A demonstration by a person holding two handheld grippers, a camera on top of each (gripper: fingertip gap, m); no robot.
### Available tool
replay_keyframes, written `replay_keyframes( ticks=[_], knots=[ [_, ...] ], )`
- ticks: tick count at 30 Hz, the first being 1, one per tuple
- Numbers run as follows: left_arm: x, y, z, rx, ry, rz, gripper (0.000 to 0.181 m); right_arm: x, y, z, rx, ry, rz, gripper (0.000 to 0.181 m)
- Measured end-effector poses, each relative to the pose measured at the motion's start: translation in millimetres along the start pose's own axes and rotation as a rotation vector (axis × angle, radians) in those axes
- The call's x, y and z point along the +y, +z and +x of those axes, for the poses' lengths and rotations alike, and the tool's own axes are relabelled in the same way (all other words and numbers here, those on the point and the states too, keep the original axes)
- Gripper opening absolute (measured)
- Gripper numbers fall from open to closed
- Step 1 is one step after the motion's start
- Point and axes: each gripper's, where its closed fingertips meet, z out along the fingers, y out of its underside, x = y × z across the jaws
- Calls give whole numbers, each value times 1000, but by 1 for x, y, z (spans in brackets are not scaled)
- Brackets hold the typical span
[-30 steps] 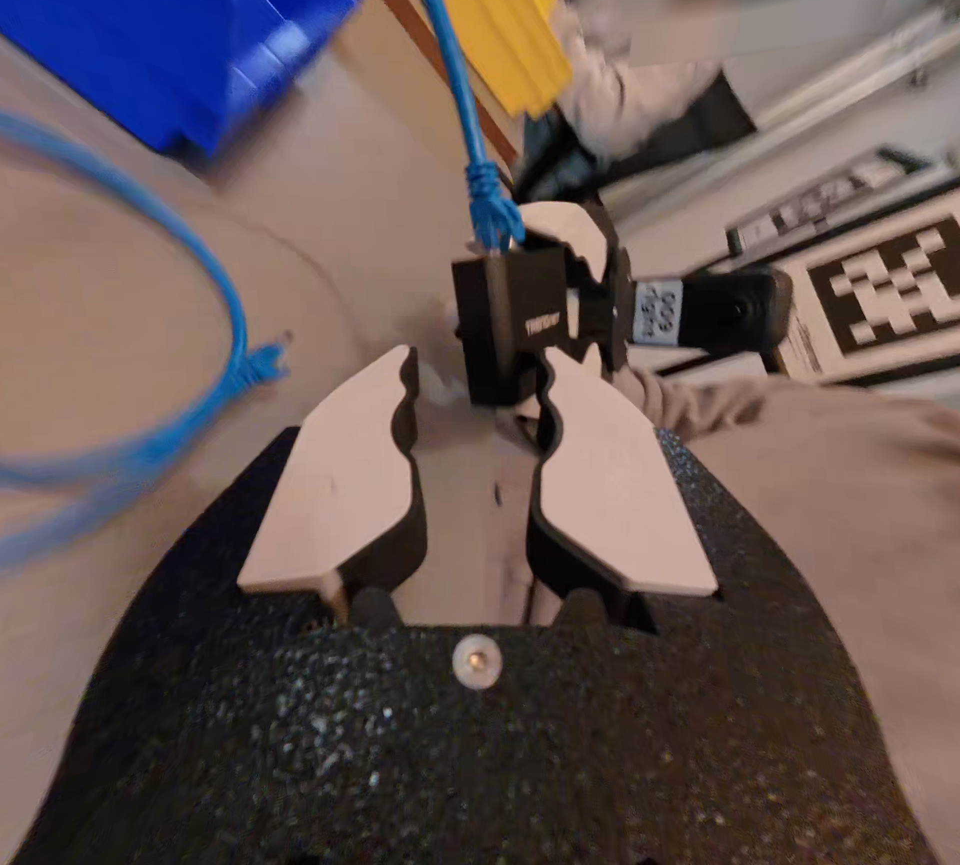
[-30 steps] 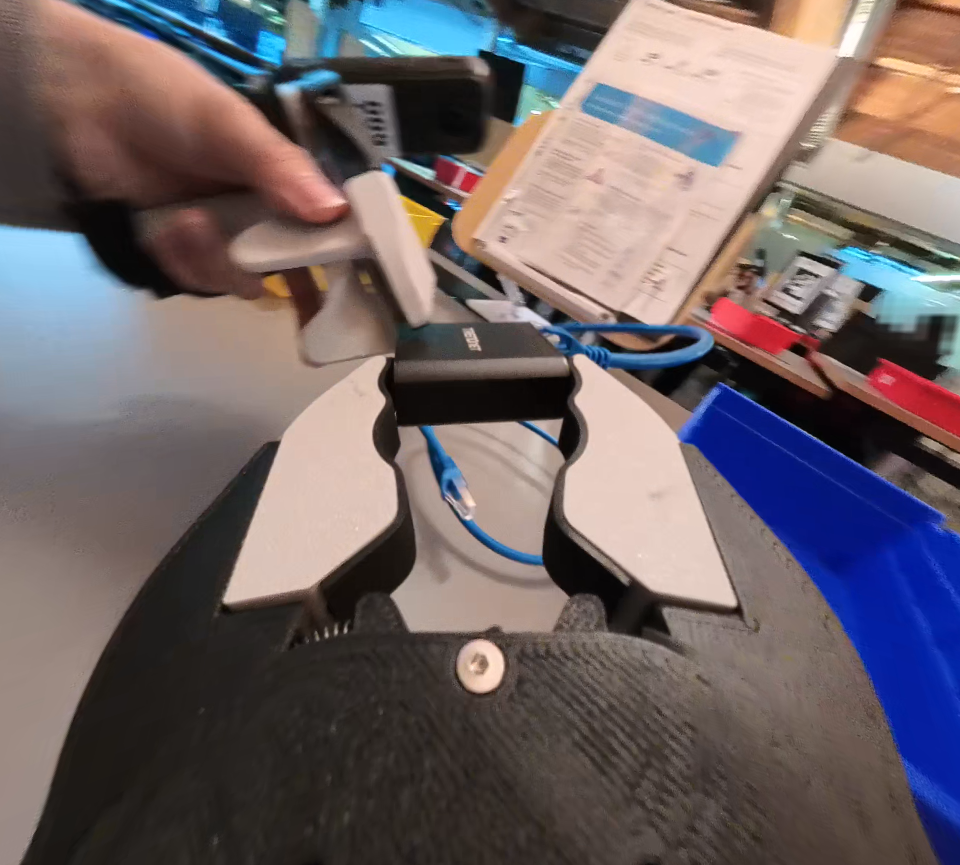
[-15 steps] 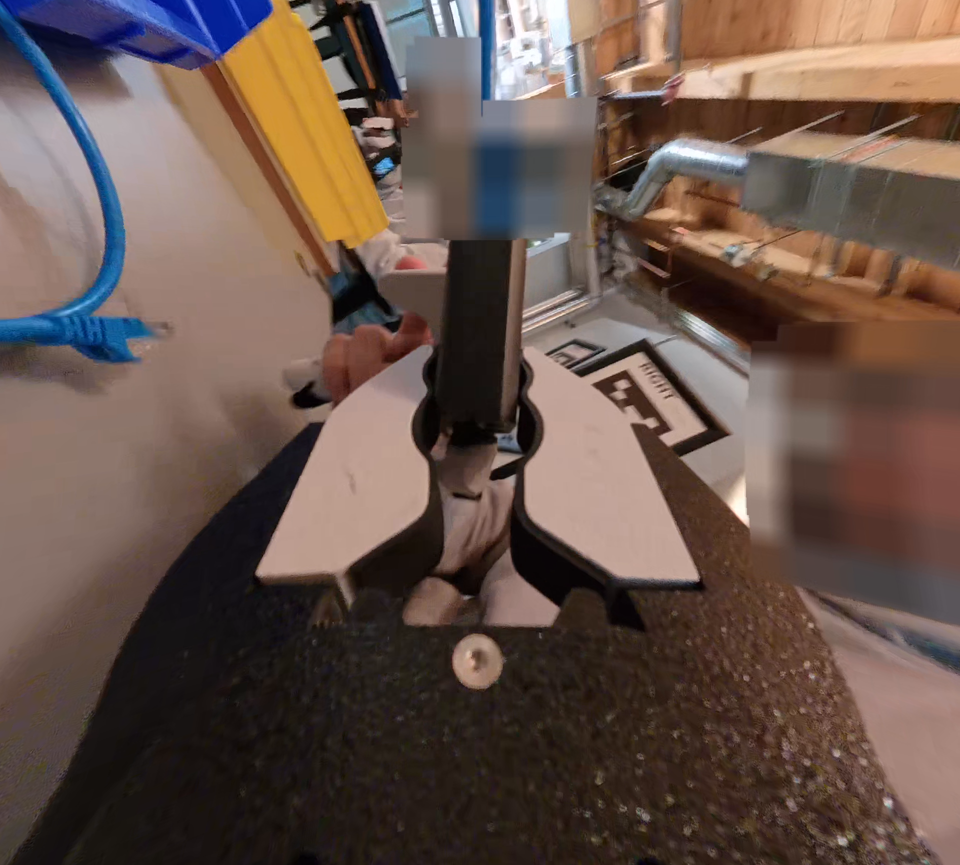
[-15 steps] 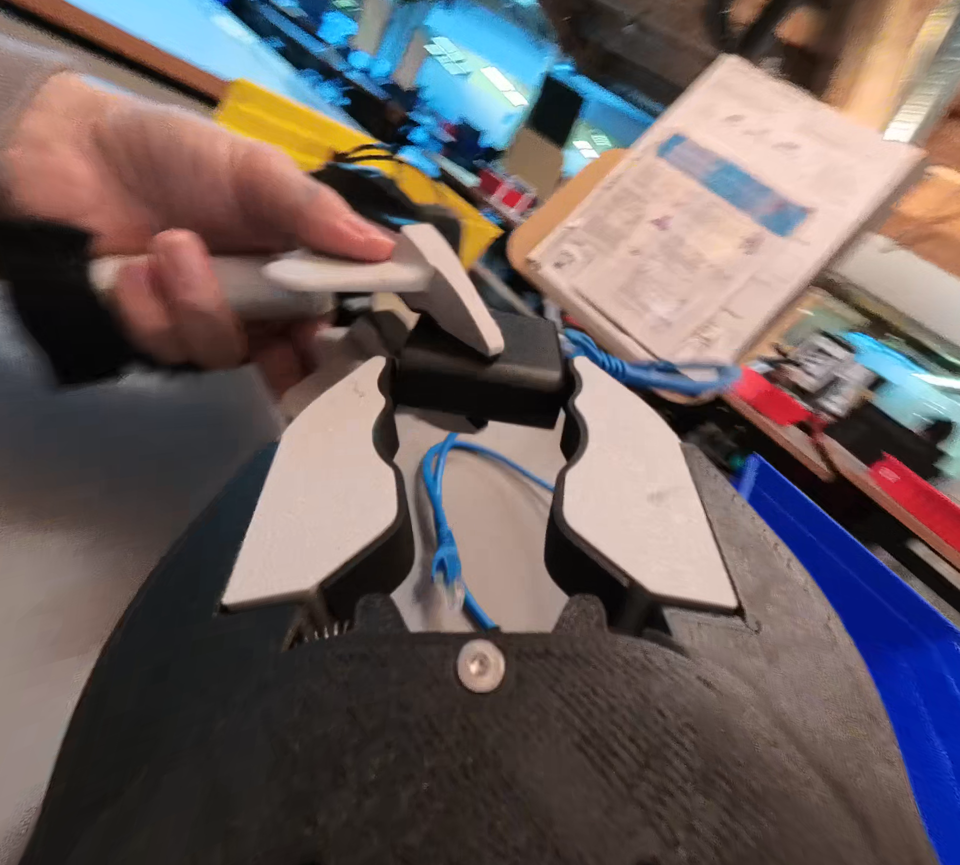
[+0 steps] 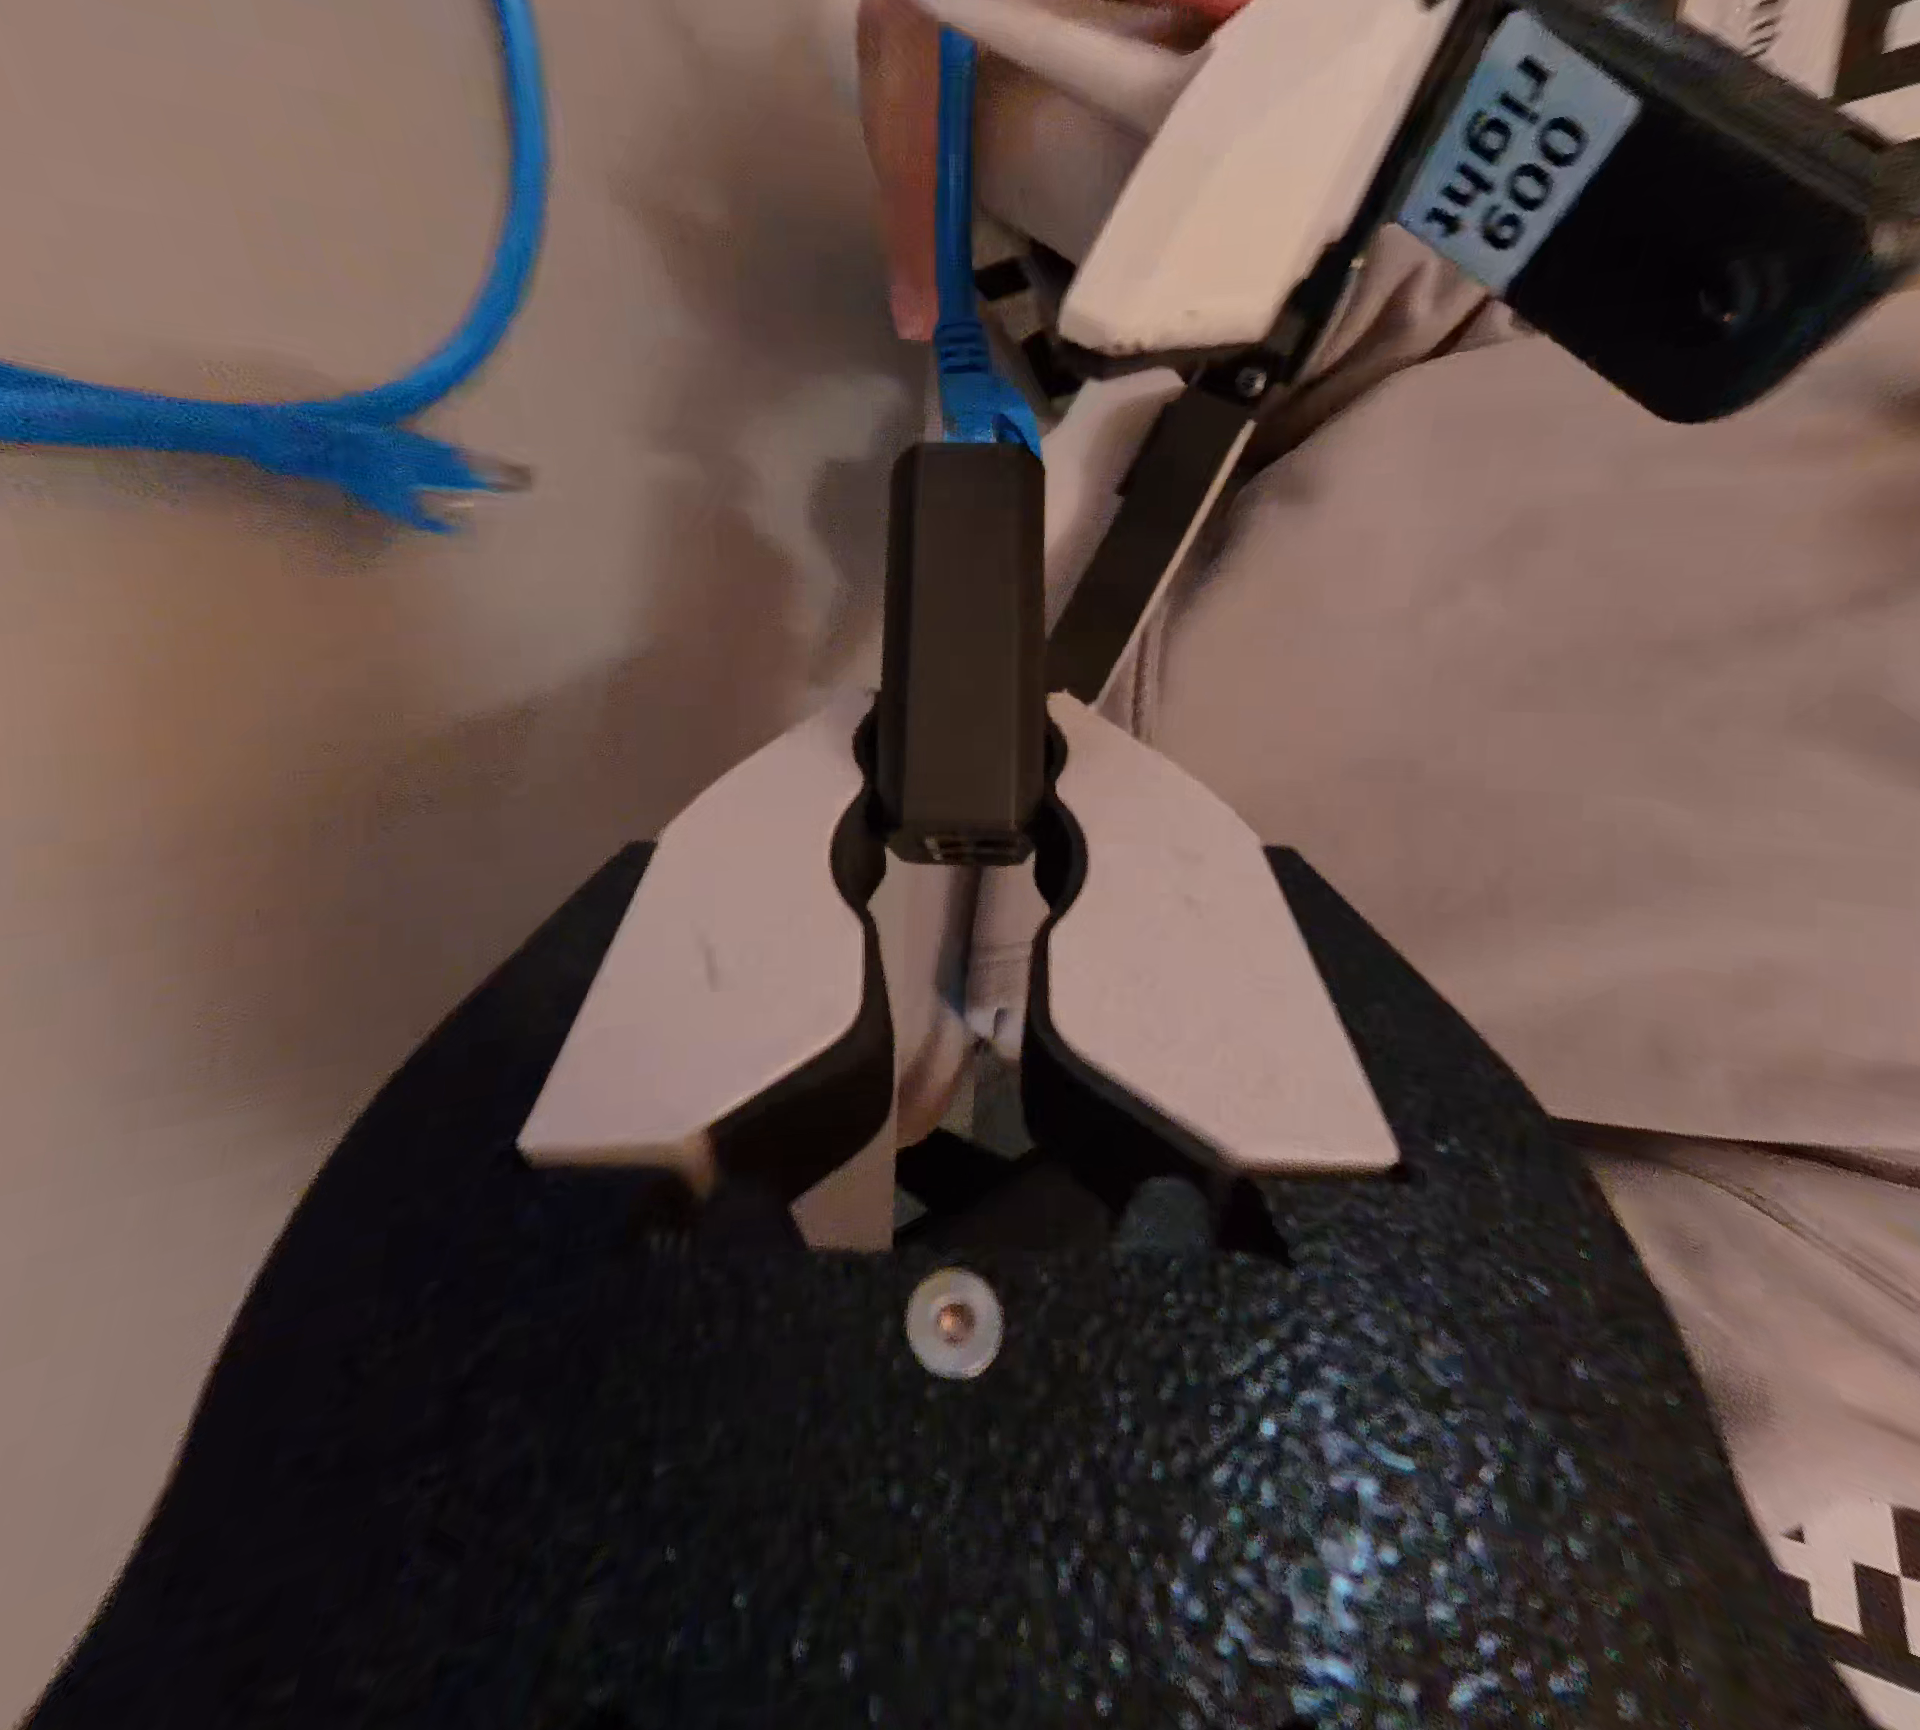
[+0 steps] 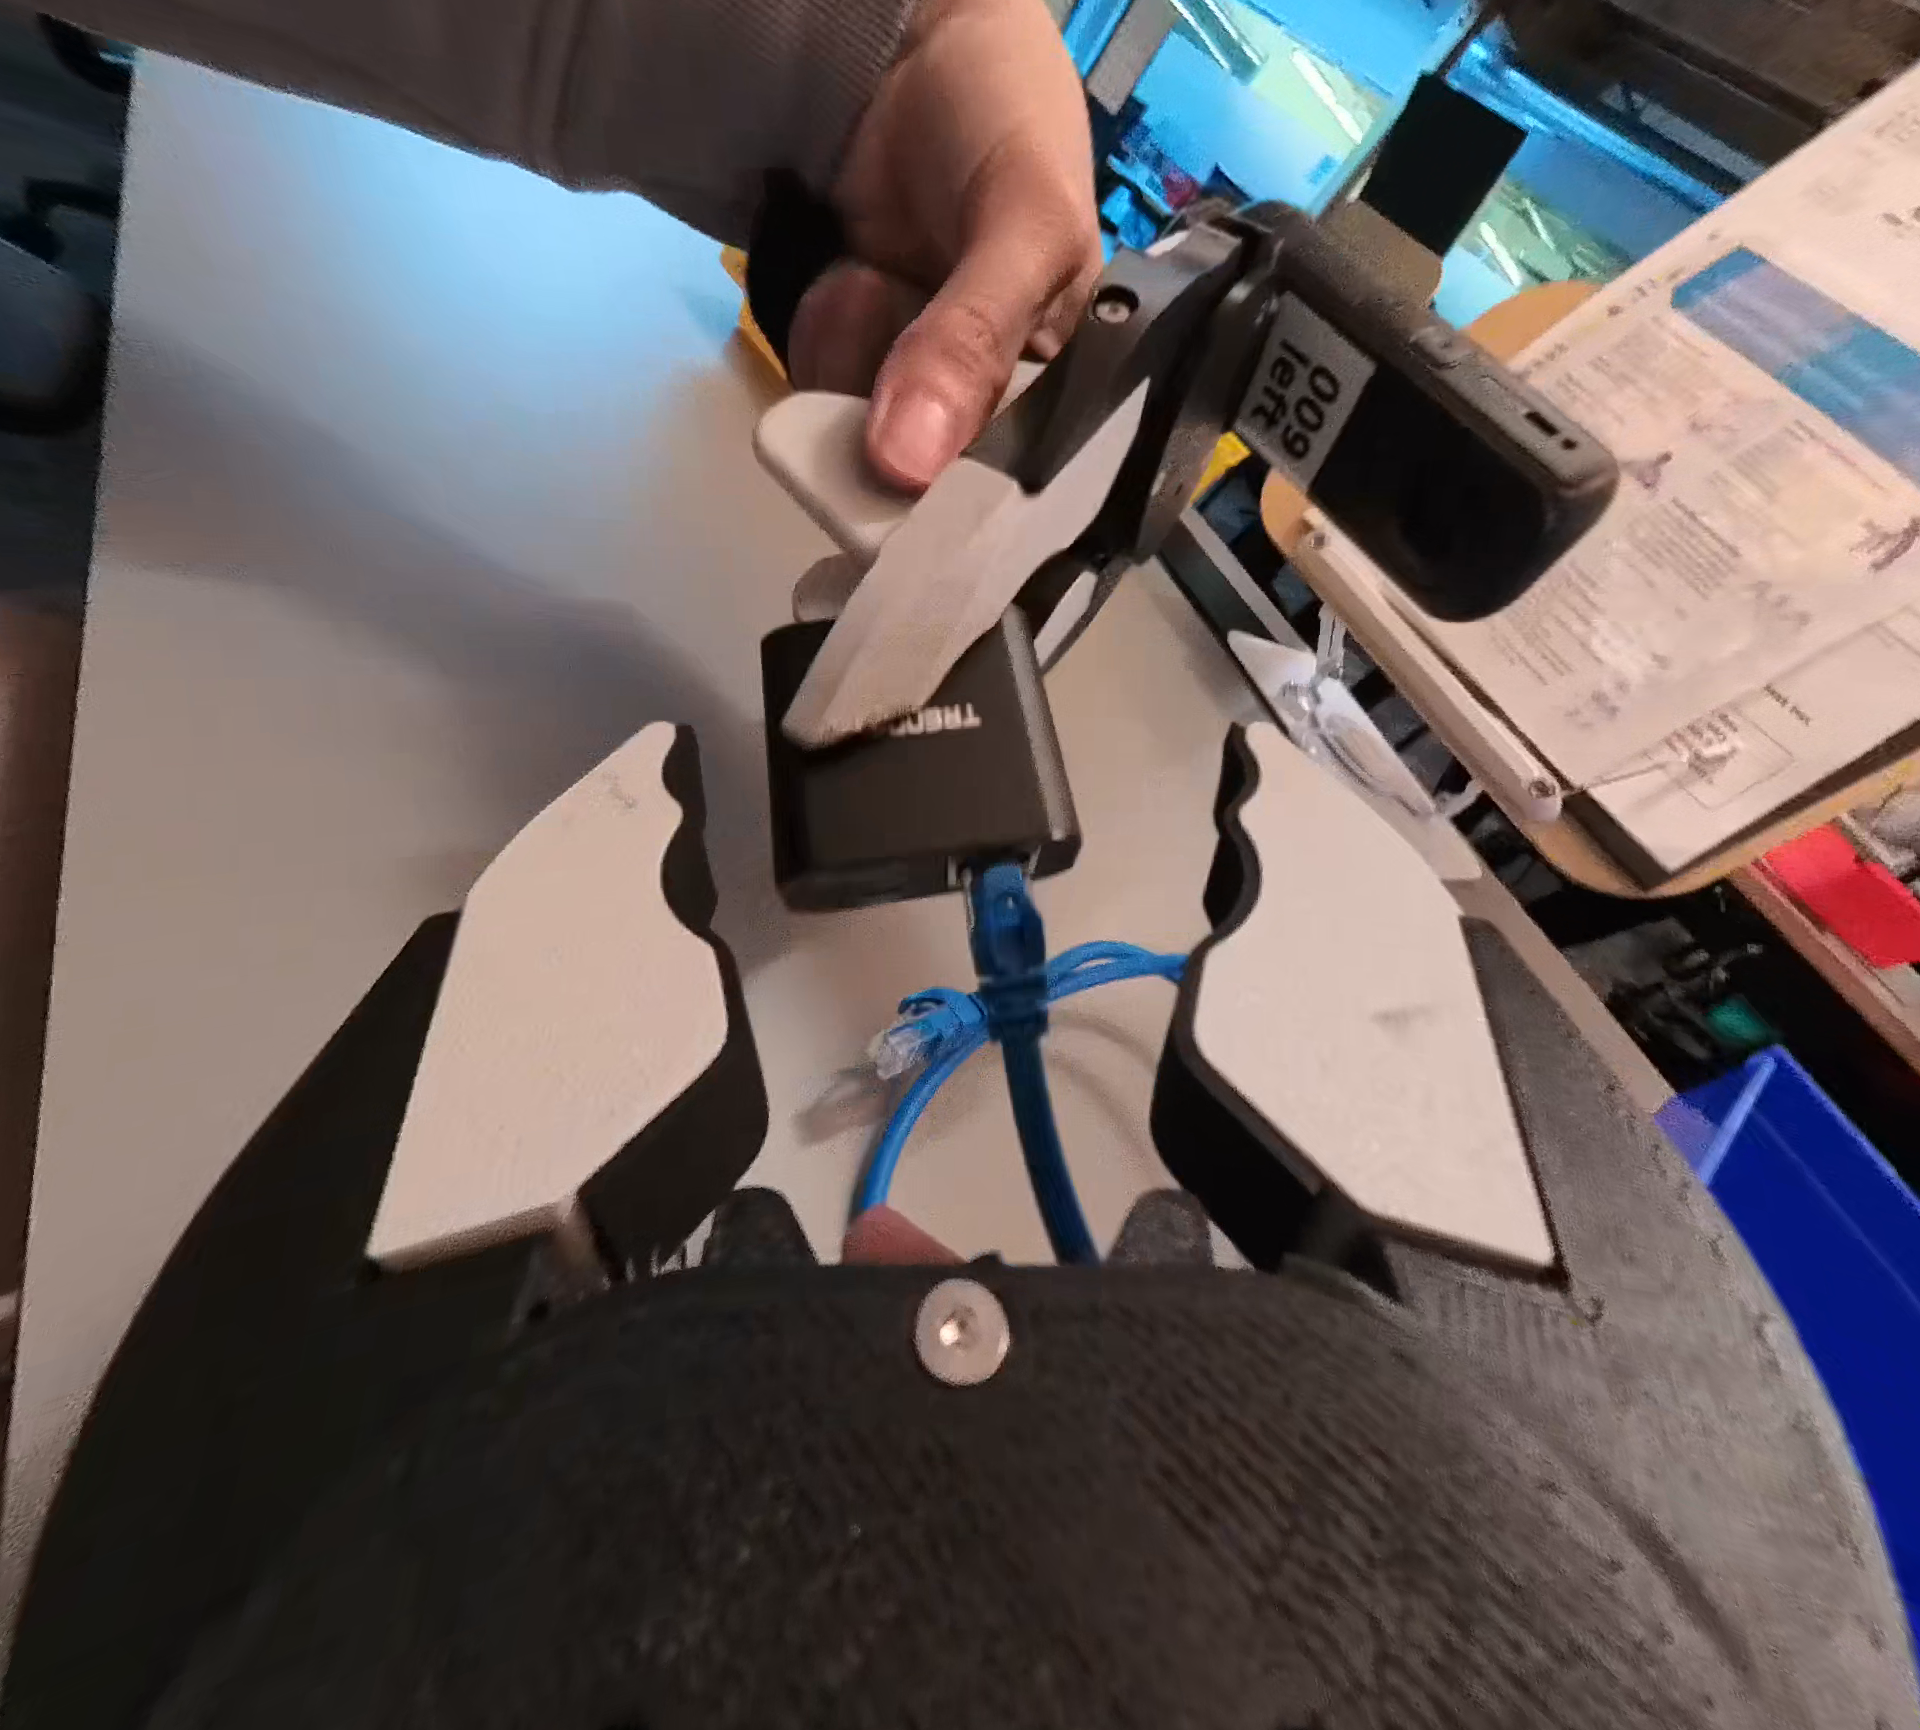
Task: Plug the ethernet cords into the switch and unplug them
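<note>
While left gripper clamps switch | right gripper wide, clear.

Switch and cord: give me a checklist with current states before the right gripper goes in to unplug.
1. Left gripper shut on switch: ok.
2. Right gripper open, nothing held: ok.
3. Blue cord plugged into switch: ok.
4. Plug between the right gripper's fingers: ok.
5. Plug latch tab reachable: cannot tell.
6. Loose cord end on the table, away from the port: ok.
</note>
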Motion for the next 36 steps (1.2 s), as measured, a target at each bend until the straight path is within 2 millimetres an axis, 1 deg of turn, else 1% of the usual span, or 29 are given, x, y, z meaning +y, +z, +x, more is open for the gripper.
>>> replay_keyframes(
  ticks=[1,2,4,6,7,10,12,14,15,17,20,21,23,25,29,31,32,35,36],
  knots=[
    [-2,2,-3,-19,-5,-18,24,5,2,-1,-7,19,-22,94],
    [-5,4,-2,-7,1,-29,24,12,4,-4,-28,39,-45,94],
    [-13,5,7,53,24,-18,24,22,5,-6,-48,80,-53,86],
    [-15,7,5,56,31,-31,24,20,1,-3,-38,116,13,70],
    [-17,7,6,84,35,-28,24,18,0,0,-36,139,41,66],
    [-23,6,13,182,37,16,24,16,-4,3,-42,162,95,66],
    [-23,7,13,205,57,15,24,16,-5,2,-48,155,126,66],
    [-24,9,13,226,57,8,24,15,-7,-1,-63,158,160,70],
    [-24,11,13,236,52,3,24,16,-8,-1,-67,162,172,67],
    [-24,14,12,235,42,-11,24,18,-8,-3,-81,190,194,68],
    [-24,20,12,225,39,-36,24,19,-3,-7,-102,213,176,74],
    [-24,22,13,223,38,-48,24,20,-2,-9,-115,202,162,74],
    [-24,22,11,195,43,-61,24,23,-1,-9,-99,182,142,73],
    [-26,22,11,202,30,-52,24,23,-2,-8,-106,199,146,73],
    [-36,19,10,213,4,39,24,27,-1,-2,-86,237,126,74],
    [-41,16,7,176,13,98,26,27,-1,0,-94,267,131,74],
    [-43,13,5,148,18,128,31,26,-3,2,-96,285,142,74],
    [-50,-2,-1,13,28,253,45,26,-8,12,-73,346,170,73],
    [-53,-10,0,-32,59,315,44,25,-10,15,-69,369,192,73]
  ],
)
